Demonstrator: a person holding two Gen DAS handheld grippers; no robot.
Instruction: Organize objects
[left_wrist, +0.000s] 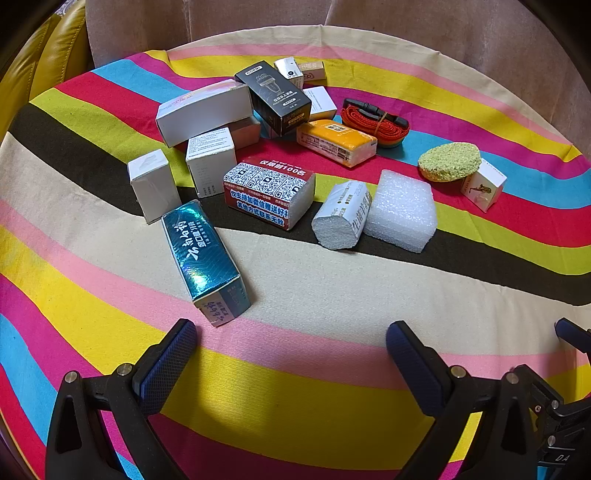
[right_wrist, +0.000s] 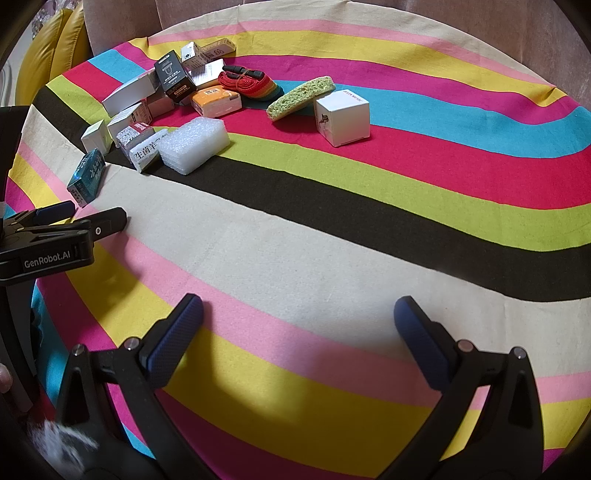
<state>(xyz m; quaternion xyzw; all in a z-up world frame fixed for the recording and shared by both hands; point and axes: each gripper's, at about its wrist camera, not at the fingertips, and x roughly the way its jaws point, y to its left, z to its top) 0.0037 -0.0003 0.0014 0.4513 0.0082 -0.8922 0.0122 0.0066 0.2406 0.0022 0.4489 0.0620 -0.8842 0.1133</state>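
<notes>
Left hand-held gripper (left_wrist: 291, 345): nearest the lens, jaws spread as wide as they go, nothing between them, hovering over the yellow and pink stripes of the desk cloth (left_wrist: 314, 295). Right hand-held gripper (right_wrist: 298, 321): likewise fully spread and empty, poised above bare cream and pink stripe. Both tilt downward, apparently ready to start; no item looks sorted yet.

Teal box (left_wrist: 205, 258): lying flat, one end just beyond the left hand-held gripper's left finger; nearest item, probably the easiest first pick.

White cube box (left_wrist: 153, 184) and taller white box (left_wrist: 210, 160): upright, side by side behind the teal box.

Red-and-blue tissue pack (left_wrist: 269, 192), paper-wrapped foam roll (left_wrist: 341, 214), white foam block (left_wrist: 400, 210): in a loose row on the black stripe, roll and block touching.

Orange tissue pack (left_wrist: 336, 142): flat on the red stripe.

Long white box (left_wrist: 203, 110) and black box (left_wrist: 277, 98): leaning on other boxes in a heap, so lifting one may shift its neighbours.

Red strap with buckle (left_wrist: 375, 120): coiled, near the orange pack.

Green sponge (left_wrist: 448, 160): propped with one edge on a small white printed box (left_wrist: 484, 186), well apart from the heap.

Two small boxes (left_wrist: 299, 70): farthest back.

Open room: the near half and right side of the desk are bare. The cloth's far edge meets a brown backrest; a yellow cushion (left_wrist: 44, 62) sits far left.
</notes>
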